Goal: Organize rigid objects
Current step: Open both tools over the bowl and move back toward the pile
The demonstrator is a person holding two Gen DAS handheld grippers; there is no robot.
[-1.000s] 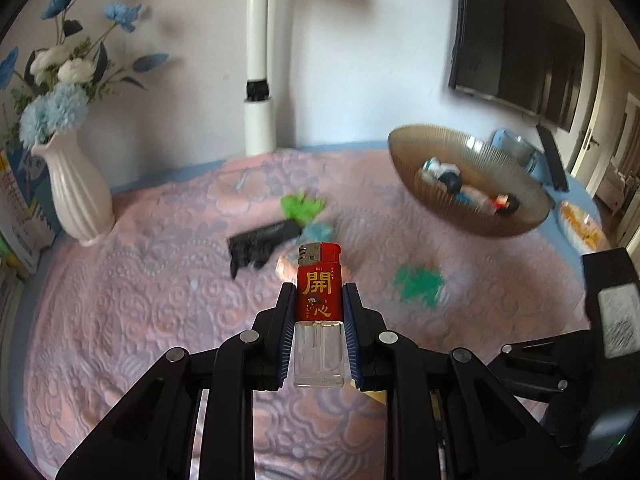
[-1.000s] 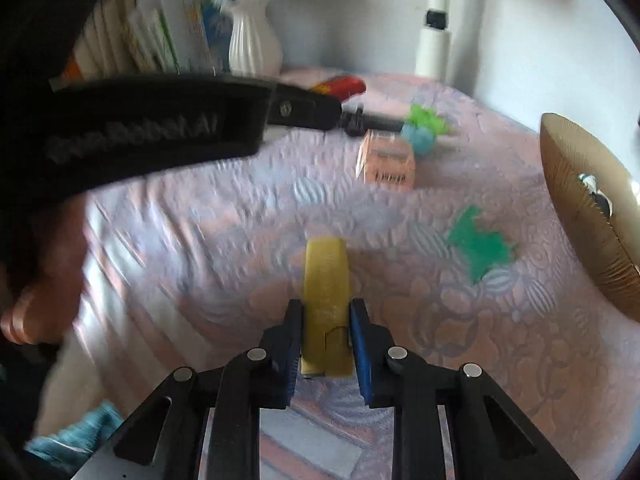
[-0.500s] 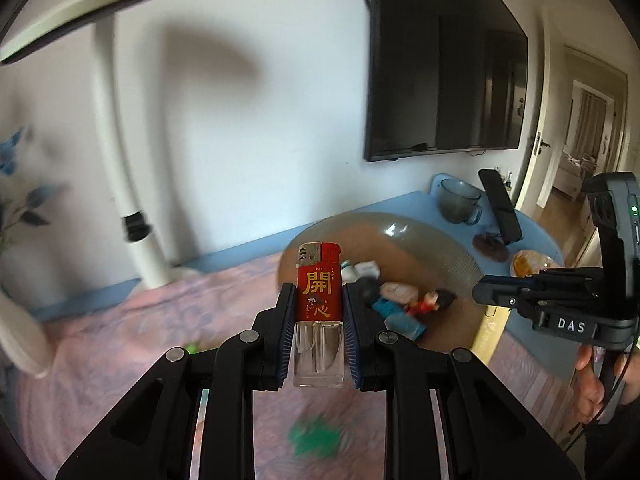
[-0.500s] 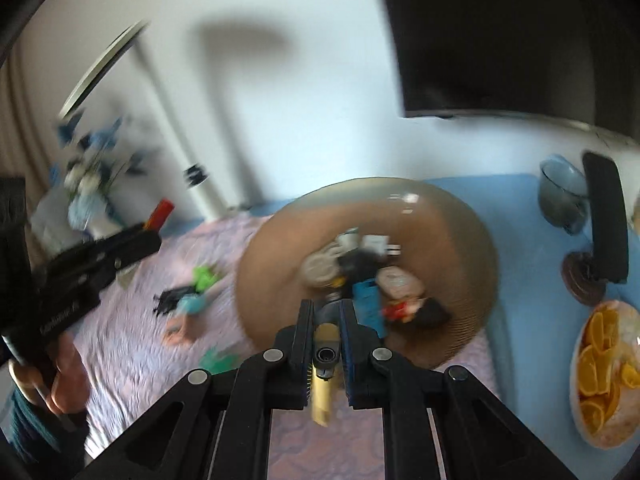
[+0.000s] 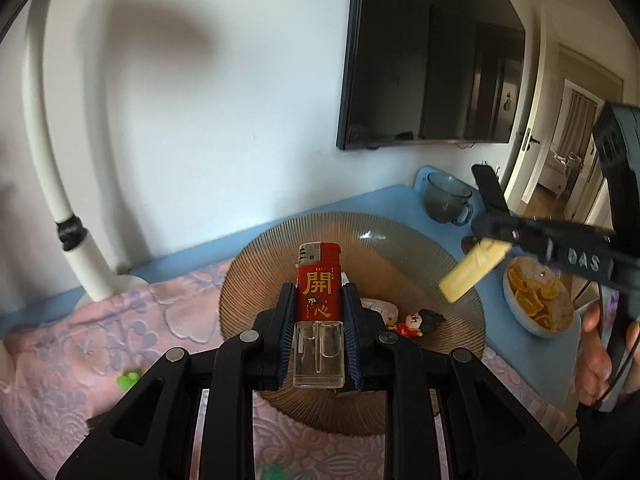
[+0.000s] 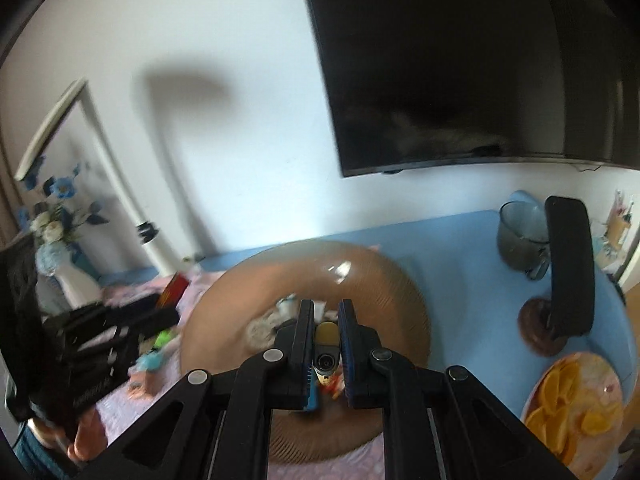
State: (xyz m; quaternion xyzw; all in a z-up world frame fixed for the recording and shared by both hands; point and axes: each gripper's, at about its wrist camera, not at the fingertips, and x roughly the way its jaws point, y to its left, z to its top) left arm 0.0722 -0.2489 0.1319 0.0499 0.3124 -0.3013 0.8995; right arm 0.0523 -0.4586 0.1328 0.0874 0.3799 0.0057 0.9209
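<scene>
Both jaws clamped (lighter (image 5: 319, 280), yellow bar (image 5: 472, 270))

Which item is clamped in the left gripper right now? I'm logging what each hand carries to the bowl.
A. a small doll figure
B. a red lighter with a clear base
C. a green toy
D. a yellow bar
B: in the left wrist view the left gripper is shut on the red lighter, upright above the brown bowl.

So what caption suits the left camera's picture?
Left tongs hold a red lighter above the brown dish.
</scene>
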